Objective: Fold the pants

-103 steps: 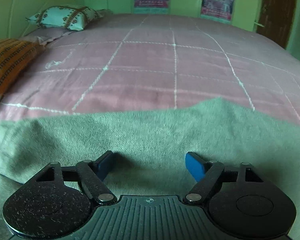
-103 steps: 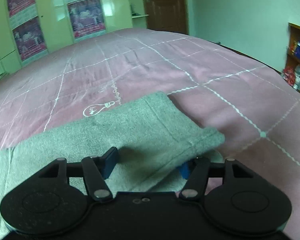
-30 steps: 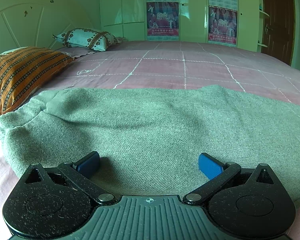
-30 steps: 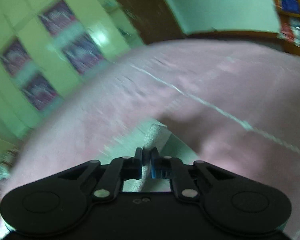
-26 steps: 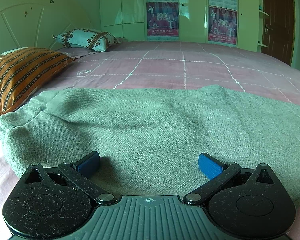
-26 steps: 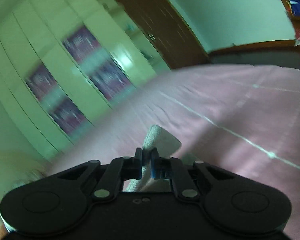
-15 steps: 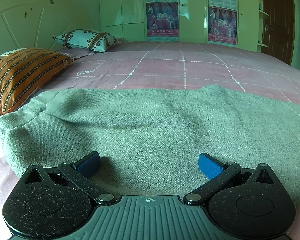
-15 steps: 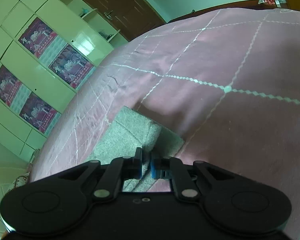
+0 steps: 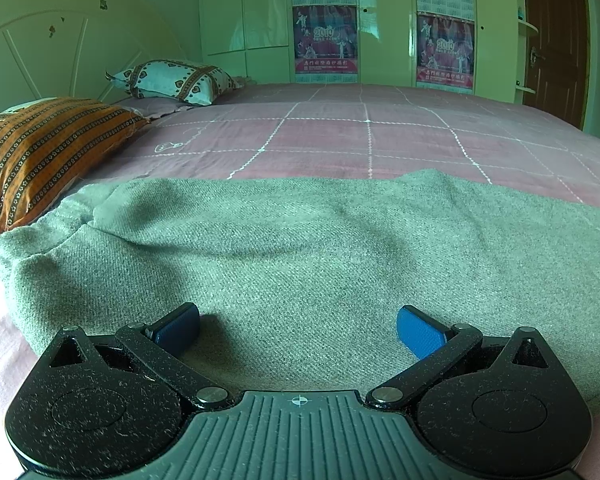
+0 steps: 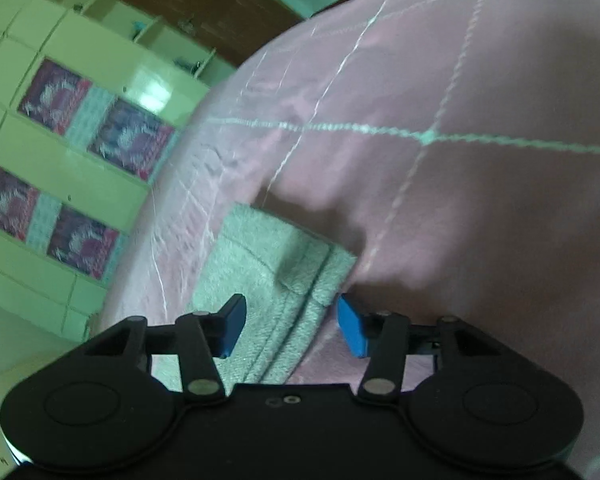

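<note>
The grey pants (image 9: 300, 248) lie spread across the pink bed, with the waist end at the left. My left gripper (image 9: 298, 330) is open and rests low over the near edge of the pants, holding nothing. In the right wrist view the hem end of a pant leg (image 10: 268, 264) lies folded on the pink bedspread. My right gripper (image 10: 291, 326) is open just above that hem, its jaws either side of the cloth and not gripping it.
The pink quilted bedspread (image 9: 380, 136) stretches beyond the pants. An orange striped pillow (image 9: 40, 152) and a patterned pillow (image 9: 176, 84) lie at the left by the headboard. Green wardrobes with posters (image 9: 444, 40) and a brown door (image 9: 556, 40) stand behind.
My right gripper, which was shut on the leg hem and swinging it through the air, has set it down on the bed and opened. My left gripper has stayed still and open.
</note>
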{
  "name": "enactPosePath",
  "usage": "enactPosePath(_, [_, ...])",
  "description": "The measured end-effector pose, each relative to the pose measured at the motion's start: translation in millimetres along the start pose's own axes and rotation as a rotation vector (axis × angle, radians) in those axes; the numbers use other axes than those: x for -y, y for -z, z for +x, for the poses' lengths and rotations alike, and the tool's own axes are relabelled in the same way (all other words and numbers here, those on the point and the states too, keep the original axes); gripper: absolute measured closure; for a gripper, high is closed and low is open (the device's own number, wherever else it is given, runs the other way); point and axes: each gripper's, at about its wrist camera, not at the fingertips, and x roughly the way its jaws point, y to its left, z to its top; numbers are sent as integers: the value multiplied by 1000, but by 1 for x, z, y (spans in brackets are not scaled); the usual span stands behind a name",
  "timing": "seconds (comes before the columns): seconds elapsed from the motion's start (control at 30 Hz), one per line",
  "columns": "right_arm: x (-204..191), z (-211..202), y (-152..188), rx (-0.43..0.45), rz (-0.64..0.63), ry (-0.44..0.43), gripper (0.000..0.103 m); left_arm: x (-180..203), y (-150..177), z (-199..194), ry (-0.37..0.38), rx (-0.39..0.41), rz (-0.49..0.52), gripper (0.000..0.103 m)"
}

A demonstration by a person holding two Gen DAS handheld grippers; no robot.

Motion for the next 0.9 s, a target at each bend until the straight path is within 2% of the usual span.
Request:
enactPosePath(0.03, [-5, 6, -2, -35, -21, 12, 101, 0, 0, 0, 0, 0, -1, 0])
enactPosePath(0.07, [-9, 6, -4, -43, -25, 2, 102, 0, 0, 0, 1, 0, -1, 0])
enactPosePath(0.17, [-40, -38, -2, 117, -163, -153, 102, 0, 0, 1, 0, 0, 1, 0])
enactPosePath(0.23, [-43, -52, 8, 171, -205, -142, 102, 0, 0, 1, 0, 1, 1, 0])
enactPosePath(0.27, [-32, -42, 11, 145, -179, -84, 102, 0, 0, 1, 1, 1, 1, 0])
enactPosePath(0.33, [-3, -11, 12, 20, -63, 24, 102, -1, -1, 1, 4, -2, -1, 0])
enactPosePath(0.37, [6, -4, 14, 3, -27, 8, 101, -1, -2, 1, 5, -8, -3, 0])
enactPosePath(0.43, [0, -8, 16, 25, -71, -2, 100, 7, -11, -6, -28, -25, -4, 0])
enactPosePath(0.47, [-2, -9, 17, 24, -78, -4, 99, 14, -16, -13, -7, -7, -42, 0])
enactPosePath(0.5, [-4, -8, 16, 14, -82, -6, 98, 27, -20, -22, 26, 22, -81, 0])
enactPosePath(0.57, [-5, -9, 16, 5, -79, -16, 90, 72, -27, -37, 66, 41, -78, 0])
enactPosePath(0.7, [-2, -14, 19, 2, -98, -40, 88, 191, -25, -49, 201, -29, -42, 0])
enactPosePath(0.8, [7, -22, 18, 20, -92, -76, 88, 273, -17, -57, 193, -73, 16, 0])
enactPosePath(0.9, [15, -28, 18, 29, -99, -110, 88, 313, -12, -66, 207, -78, 42, 0])
